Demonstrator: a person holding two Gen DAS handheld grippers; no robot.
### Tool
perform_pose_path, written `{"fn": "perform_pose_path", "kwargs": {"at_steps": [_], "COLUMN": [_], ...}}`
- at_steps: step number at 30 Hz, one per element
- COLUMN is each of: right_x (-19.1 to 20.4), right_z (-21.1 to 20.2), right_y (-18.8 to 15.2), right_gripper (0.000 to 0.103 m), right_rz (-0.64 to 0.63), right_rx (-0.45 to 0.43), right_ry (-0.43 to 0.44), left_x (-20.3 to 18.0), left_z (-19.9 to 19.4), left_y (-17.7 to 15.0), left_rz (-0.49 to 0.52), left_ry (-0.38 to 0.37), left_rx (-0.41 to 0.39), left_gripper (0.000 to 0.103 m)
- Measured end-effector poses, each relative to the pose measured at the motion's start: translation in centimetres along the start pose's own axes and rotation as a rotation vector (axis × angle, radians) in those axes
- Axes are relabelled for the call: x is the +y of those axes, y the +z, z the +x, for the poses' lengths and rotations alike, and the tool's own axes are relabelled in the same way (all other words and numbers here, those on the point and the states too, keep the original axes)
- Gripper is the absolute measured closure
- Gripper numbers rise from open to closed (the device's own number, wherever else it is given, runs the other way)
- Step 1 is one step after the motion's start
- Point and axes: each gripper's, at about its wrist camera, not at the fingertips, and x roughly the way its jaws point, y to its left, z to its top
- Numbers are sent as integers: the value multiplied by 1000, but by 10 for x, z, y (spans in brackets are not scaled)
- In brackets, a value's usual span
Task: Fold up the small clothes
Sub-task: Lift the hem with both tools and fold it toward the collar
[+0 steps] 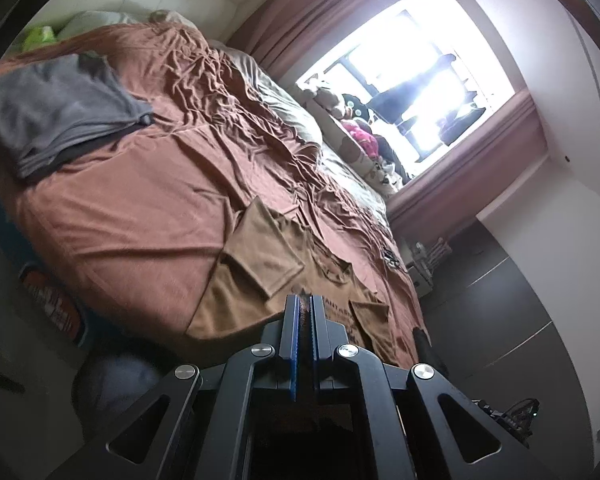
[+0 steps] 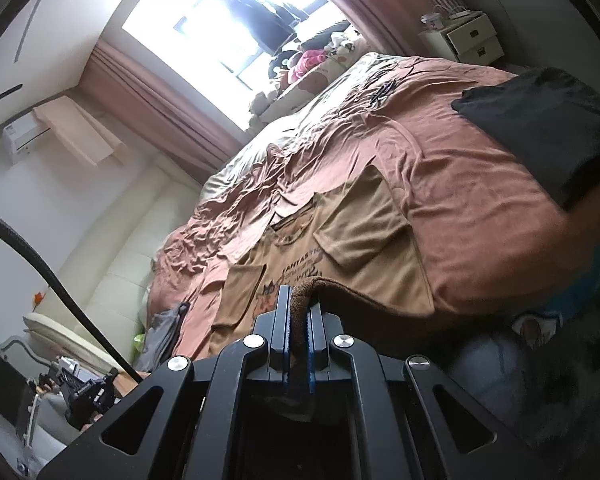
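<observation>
Left gripper (image 1: 305, 298): enters from the bottom centre of the left wrist view, pointing up-frame and slightly downward at the bed. Jaws closed, with a thin strip of brown fabric pinched between the blue pads, the hem of the tan T-shirt (image 1: 260, 276).

Right gripper (image 2: 299, 292): same pose, bottom centre of its view. Jaws clamped on a rolled hem edge of the tan T-shirt (image 2: 340, 240), which arcs away to the right.

T-shirt lies flat at the near edge of the rust-brown bedsheet (image 1: 140, 216), print side up, both sleeves folded inward over the chest.

Surroundings: folded grey garment (image 1: 60, 108) upper left in the left view; black garment (image 2: 540, 128) upper right in the right view; bright window (image 1: 412, 84) with plush toys (image 1: 340, 104) on the sill; white nightstand (image 2: 468, 38) top right. Nothing lies between the grippers and the shirt.
</observation>
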Motion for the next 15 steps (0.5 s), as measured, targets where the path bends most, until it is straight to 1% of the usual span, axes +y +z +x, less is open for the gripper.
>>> {"fn": "perform_pose_path", "kwargs": {"at_steps": [8, 12, 15], "right_x": [1, -4, -9], "right_z": [67, 101, 131], "right_y": [58, 80, 95], "right_gripper": [100, 100, 100], "right_rz": [29, 50, 65], "right_rx": [1, 20, 37], "right_ry": [-52, -74, -95], "left_x": [-7, -3, 5], "left_z": [82, 122, 155], "left_y": [55, 72, 83], "left_rz": [26, 25, 2], "left_ry": [53, 86, 111], "left_rx": [44, 71, 99], "left_gripper": [99, 99, 99]}}
